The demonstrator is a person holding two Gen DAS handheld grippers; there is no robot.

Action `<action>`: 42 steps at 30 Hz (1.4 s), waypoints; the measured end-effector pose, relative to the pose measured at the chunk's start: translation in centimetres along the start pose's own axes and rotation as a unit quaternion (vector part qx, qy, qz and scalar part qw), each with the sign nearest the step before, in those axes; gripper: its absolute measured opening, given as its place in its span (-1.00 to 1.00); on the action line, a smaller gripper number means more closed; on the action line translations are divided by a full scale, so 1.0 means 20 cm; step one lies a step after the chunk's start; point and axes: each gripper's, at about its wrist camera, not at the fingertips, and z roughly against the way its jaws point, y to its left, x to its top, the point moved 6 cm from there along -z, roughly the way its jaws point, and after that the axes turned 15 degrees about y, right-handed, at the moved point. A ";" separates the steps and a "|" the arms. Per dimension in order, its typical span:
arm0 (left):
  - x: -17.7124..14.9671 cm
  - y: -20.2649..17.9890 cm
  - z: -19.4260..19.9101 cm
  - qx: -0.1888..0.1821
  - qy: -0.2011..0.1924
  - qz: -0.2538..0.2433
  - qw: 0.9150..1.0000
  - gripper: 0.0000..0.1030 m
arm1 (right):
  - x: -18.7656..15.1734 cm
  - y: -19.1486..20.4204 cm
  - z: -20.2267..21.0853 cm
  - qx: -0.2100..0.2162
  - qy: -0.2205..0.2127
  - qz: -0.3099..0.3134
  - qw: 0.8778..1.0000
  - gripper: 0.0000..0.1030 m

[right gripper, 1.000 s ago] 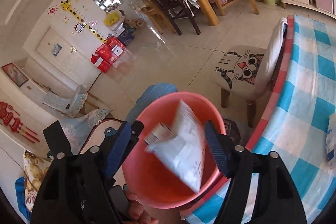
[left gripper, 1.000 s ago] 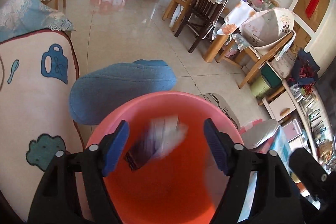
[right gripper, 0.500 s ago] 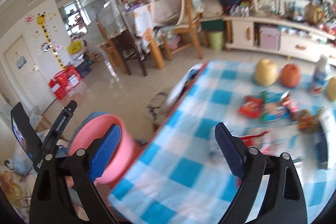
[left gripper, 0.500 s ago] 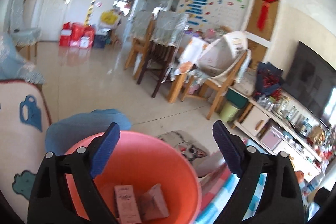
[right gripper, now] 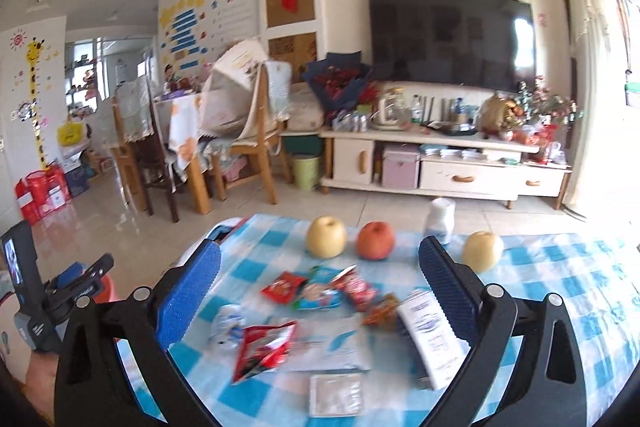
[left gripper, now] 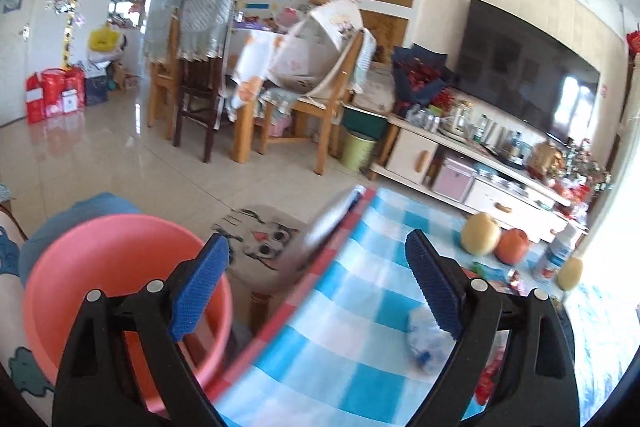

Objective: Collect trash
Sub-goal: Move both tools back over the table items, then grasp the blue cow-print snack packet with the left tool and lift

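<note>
Over the checked table [right gripper: 560,267]: right gripper [right gripper: 320,291] angled down above wrappers [right gripper: 320,291], opening, empty; left gripper [left gripper: 318,285] wide, empty, beside basin [left gripper: 100,259].

On the table [right gripper: 560,267], three fruits [right gripper: 375,240] and a bottle [right gripper: 439,220] stand in a row along the far edge, toward 12 o'clock. Nearer, at the table's middle, lie snack packets [right gripper: 320,289]; a torn packet [right gripper: 262,349], a crumpled wrapper [right gripper: 226,325] and a box [right gripper: 430,337] lie nearer still. Off the table's 9 o'clock edge stands a stool [left gripper: 264,251], and beyond it, further toward 9 o'clock, a basin [left gripper: 100,267]. A TV stand [right gripper: 440,163] lies behind the table.
</note>
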 end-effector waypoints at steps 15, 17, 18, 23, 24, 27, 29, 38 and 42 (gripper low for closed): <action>-0.22 -0.67 -0.13 -0.050 0.084 -0.184 0.978 0.76 | -0.07 -0.65 -0.15 -0.004 0.079 -0.089 0.993 0.91; -0.24 -0.75 -0.18 -0.057 0.086 -0.202 0.974 0.76 | -0.07 -0.65 -0.18 -0.020 0.088 -0.075 0.993 0.91; -0.25 -0.79 -0.21 -0.064 0.092 -0.207 0.972 0.76 | -0.07 -0.66 -0.19 -0.028 0.090 -0.070 0.993 0.91; -0.25 -1.00 -0.37 -0.099 0.126 -0.217 0.963 0.76 | -0.08 -0.72 -0.28 -0.034 0.115 -0.085 0.989 0.91; -0.25 -1.04 -0.39 -0.106 0.130 -0.224 0.960 0.76 | -0.08 -0.72 -0.30 -0.030 0.122 -0.089 0.988 0.91; -0.24 -1.23 -0.50 -0.114 0.158 -0.265 0.944 0.76 | -0.08 -0.73 -0.34 -0.030 0.134 -0.091 0.986 0.91; -0.24 -1.33 -0.62 -0.110 0.191 -0.279 0.935 0.75 | -0.08 -0.75 -0.36 -0.042 0.142 -0.089 0.985 0.91; -0.20 -1.59 -0.91 -0.133 0.254 -0.289 0.913 0.75 | -0.13 -0.82 -0.40 -0.036 0.168 -0.114 0.979 0.91; -0.18 -1.61 -1.09 -0.081 0.285 -0.259 0.919 0.65 | -0.14 -0.81 -0.40 -0.025 0.173 -0.114 0.978 0.91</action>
